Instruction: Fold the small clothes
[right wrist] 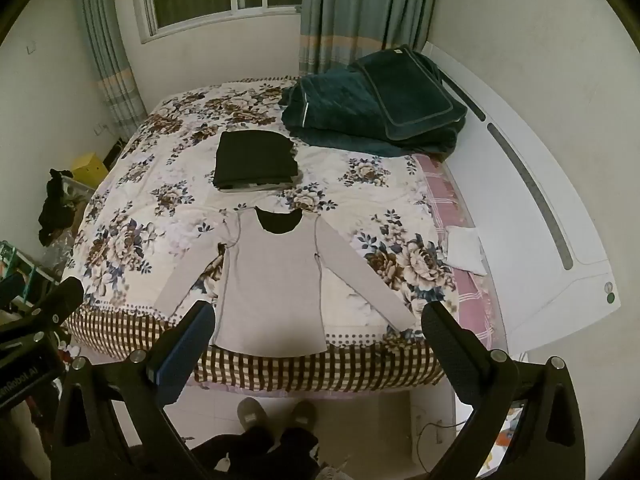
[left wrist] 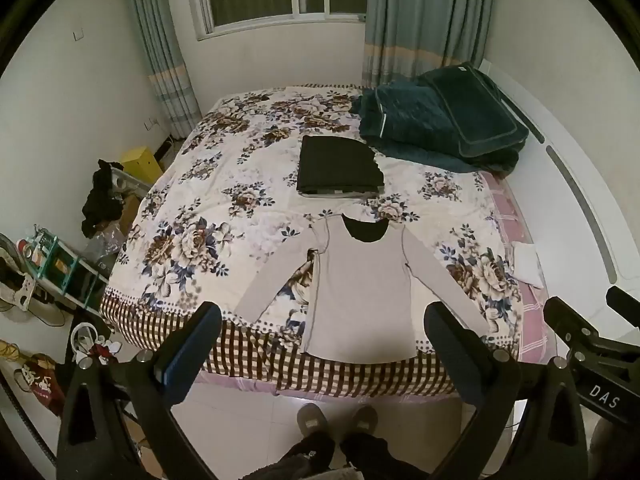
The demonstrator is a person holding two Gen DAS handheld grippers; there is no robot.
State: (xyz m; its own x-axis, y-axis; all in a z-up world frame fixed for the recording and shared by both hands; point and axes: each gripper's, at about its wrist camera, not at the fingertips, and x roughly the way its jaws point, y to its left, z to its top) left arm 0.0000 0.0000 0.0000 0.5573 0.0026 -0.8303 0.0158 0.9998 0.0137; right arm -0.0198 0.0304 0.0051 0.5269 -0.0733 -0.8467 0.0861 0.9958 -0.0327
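A pale grey long-sleeved shirt lies flat on the floral bedspread, neck away from me, both sleeves spread outward, hem at the bed's near edge. It also shows in the right wrist view. A folded dark garment lies beyond it on the bed, seen too in the right wrist view. My left gripper is open and empty, held above the bed's near edge over the shirt's hem. My right gripper is open and empty, at about the same height. The right gripper also shows at the left wrist view's right edge.
A dark green quilt and pillow are piled at the bed's far right. A white cloth lies on the pink sheet at the right. A shelf and clutter stand left of the bed. My slippered feet are on the tiled floor.
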